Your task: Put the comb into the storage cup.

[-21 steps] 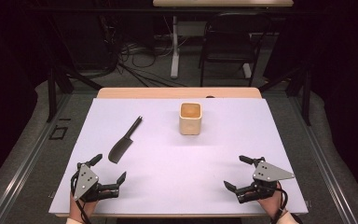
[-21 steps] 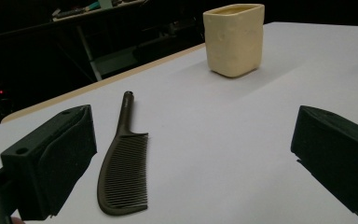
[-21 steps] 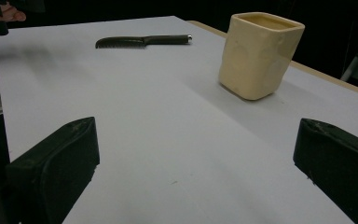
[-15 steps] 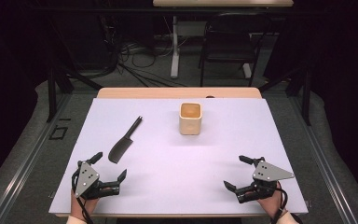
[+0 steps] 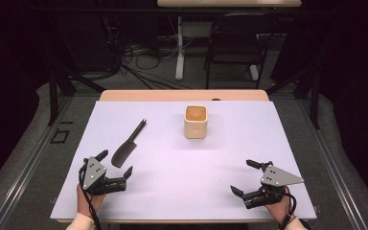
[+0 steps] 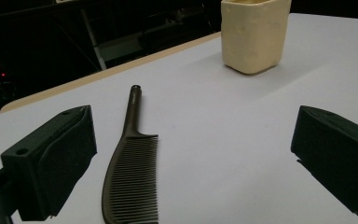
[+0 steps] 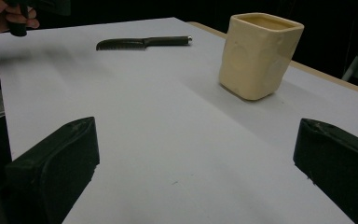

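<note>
I am finding no readable text, label, brand, number or sign anywhere in these views.

One camera hangs high on the person's side, facing forward and down over the whole tabletop (image 5: 172, 191) and the dark room behind. The other two ride low on the grippers, skimming the surface from its near corners. The left one sits close to the comb (image 6: 133, 177); both also catch the cup (image 7: 260, 55), the right from farther back.
</note>
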Available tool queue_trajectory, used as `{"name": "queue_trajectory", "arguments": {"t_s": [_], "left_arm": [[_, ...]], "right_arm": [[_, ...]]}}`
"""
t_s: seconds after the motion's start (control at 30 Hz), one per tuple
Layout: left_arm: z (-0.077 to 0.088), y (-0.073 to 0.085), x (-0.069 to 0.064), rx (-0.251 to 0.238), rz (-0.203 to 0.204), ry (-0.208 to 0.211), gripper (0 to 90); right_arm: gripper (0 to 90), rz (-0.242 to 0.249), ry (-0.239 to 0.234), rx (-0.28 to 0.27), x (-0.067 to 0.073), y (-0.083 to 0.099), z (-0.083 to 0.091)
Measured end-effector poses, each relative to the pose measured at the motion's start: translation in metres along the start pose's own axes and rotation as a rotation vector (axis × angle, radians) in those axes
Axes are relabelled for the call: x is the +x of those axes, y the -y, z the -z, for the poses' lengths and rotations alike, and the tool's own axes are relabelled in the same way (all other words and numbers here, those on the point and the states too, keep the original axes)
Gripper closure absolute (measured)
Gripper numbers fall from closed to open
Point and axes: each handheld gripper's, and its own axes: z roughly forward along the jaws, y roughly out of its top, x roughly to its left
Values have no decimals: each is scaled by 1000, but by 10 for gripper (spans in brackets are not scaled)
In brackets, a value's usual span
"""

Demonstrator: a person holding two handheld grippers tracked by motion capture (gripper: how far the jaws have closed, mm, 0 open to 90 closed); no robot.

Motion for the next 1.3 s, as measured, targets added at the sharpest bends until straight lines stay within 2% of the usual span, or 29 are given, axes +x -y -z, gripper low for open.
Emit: {"name": "queue_trajectory", "arguments": {"t_s": [0.13, 0.17, 0.47, 0.5, 0.73, 1.1, 1.3], "left_arm": [[-6, -3, 1, 15, 7, -8, 1], [-10, -5, 3, 38, 6, -18, 2], [-21, -11, 7, 60, 24, -29, 3], [-26, -13, 8, 78, 28, -34, 4], [-40, -19, 13, 99, 35, -37, 4], [-62, -25, 19, 127, 55, -39, 1], [-74, -27, 20, 153, 62, -16, 0]], "right_arm": [[0, -4, -3, 5, 0, 0, -1], [0, -4, -2, 8, 0, 0, -1], [0, -4, -4, 7, 0, 0, -1], [0, -5, -9, 21, 0, 1, -2], [0, -9, -12, 30, 0, 1, -2], [0, -13, -16, 38, -1, 2, -3], [0, -14, -19, 40, 0, 2, -3]]}}
